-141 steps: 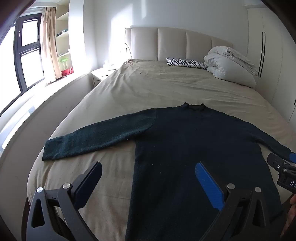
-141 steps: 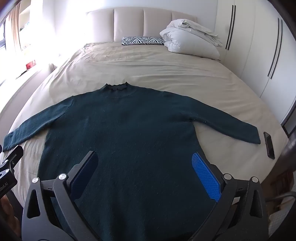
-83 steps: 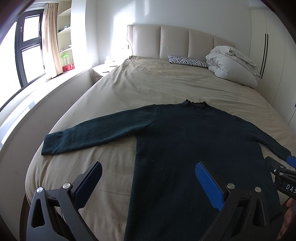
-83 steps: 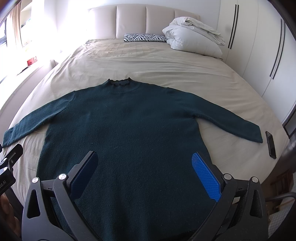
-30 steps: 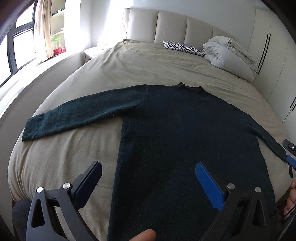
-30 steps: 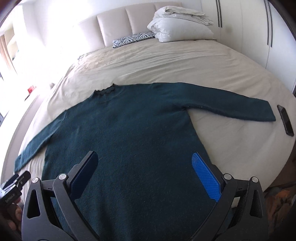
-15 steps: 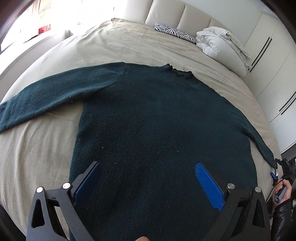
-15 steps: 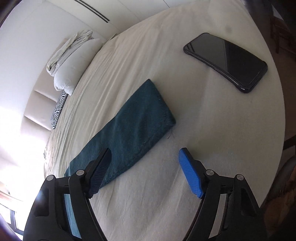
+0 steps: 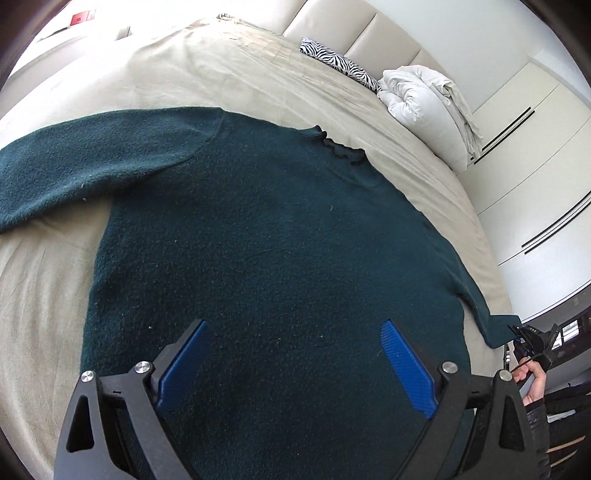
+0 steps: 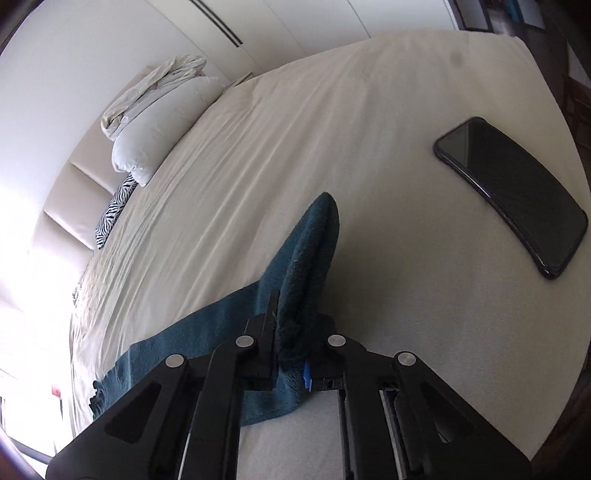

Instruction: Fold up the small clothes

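Sweater (image 9: 266,236), dark green and knitted, lay flat and face up on the beige bed (image 9: 229,74), its frilled collar (image 9: 341,149) pointing toward the padded headboard (image 9: 354,33). No label or writing could be read on the sweater. One sleeve (image 9: 74,162) stretched out flat from the sweater toward the window side of the bed. The other sleeve (image 10: 306,258) ran toward the bed's far edge, its cuff lifted off the sheet. Beyond the sweater's collar, near the headboard, sat a zebra-striped pillow (image 9: 338,62) and, just beside it, a folded white duvet (image 9: 428,107). A black phone (image 10: 513,195) lay screen up on the sheet near the lifted cuff, apart from it, with bare sheet between them. White wardrobe doors (image 9: 535,155) stood past the bed on the duvet's side. The left gripper (image 9: 295,363) hung over the sweater's lower body with its blue pads (image 9: 406,365) wide apart, the jaws closing slightly, and nothing was pinched between them. The right gripper (image 10: 293,343) was clamped on the cuff, the knit bunched upright between its jaws. In the left wrist view a hand (image 9: 533,384) held that gripper at the sleeve's end.
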`<control>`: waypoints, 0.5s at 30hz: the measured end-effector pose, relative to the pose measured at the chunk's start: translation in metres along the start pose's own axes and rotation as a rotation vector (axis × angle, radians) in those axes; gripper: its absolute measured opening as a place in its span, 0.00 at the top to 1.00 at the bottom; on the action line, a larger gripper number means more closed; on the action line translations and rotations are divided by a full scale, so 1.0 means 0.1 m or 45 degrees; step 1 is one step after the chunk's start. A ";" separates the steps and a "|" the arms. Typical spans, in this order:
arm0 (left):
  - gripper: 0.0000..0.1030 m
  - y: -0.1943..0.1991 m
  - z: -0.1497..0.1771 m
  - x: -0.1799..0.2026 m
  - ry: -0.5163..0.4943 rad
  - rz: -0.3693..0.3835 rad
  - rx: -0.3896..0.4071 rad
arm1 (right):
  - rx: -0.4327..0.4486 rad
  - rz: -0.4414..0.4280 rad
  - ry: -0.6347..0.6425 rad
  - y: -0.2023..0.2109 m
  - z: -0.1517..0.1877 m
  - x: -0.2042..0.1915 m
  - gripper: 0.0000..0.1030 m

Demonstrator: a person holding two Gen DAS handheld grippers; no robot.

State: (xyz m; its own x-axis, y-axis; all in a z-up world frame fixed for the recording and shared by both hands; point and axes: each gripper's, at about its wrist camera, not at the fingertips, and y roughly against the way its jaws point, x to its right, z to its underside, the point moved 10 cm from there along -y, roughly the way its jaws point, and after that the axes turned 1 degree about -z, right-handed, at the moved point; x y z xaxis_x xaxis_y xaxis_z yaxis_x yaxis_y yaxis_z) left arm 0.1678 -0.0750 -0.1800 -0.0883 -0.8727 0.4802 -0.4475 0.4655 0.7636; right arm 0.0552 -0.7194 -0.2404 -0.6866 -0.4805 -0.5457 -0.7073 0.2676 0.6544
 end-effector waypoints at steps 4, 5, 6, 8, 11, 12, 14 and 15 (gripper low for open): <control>0.08 0.03 -0.13 -0.01 0.045 0.094 0.026 | -0.030 -0.113 0.232 0.01 0.16 -1.01 0.93; 0.08 0.05 -0.16 -0.03 0.054 0.107 0.035 | -0.043 -0.148 0.301 0.02 0.25 -1.33 0.93; 0.08 0.07 -0.19 -0.05 0.063 0.117 0.046 | -0.061 -0.188 0.376 0.03 0.39 -1.65 0.93; 0.08 0.11 -0.24 -0.09 0.090 0.148 0.062 | -0.105 -0.282 0.505 0.03 0.73 -2.28 0.93; 0.09 0.14 -0.29 -0.17 0.124 0.179 0.075 | -0.211 -0.410 0.663 0.01 1.50 -3.10 0.93; 0.09 0.15 -0.31 -0.20 0.132 0.188 0.077 | -0.260 -0.455 0.695 -0.02 1.75 -3.31 0.93; 0.09 0.13 -0.32 -0.25 0.148 0.204 0.074 | -0.351 -0.504 0.770 -0.09 2.30 -3.66 0.93; 0.09 0.12 -0.32 -0.27 0.152 0.211 0.070 | -0.377 -0.499 0.814 -0.13 2.59 -3.77 0.92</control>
State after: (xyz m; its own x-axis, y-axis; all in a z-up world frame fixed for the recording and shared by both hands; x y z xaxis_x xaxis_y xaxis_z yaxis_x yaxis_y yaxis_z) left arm 0.1937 -0.0416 -0.1697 -0.0597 -0.7598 0.6474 -0.4841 0.5892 0.6469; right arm 0.2792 -0.3256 -0.1785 -0.1051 -0.9023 -0.4181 -0.7411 -0.2093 0.6379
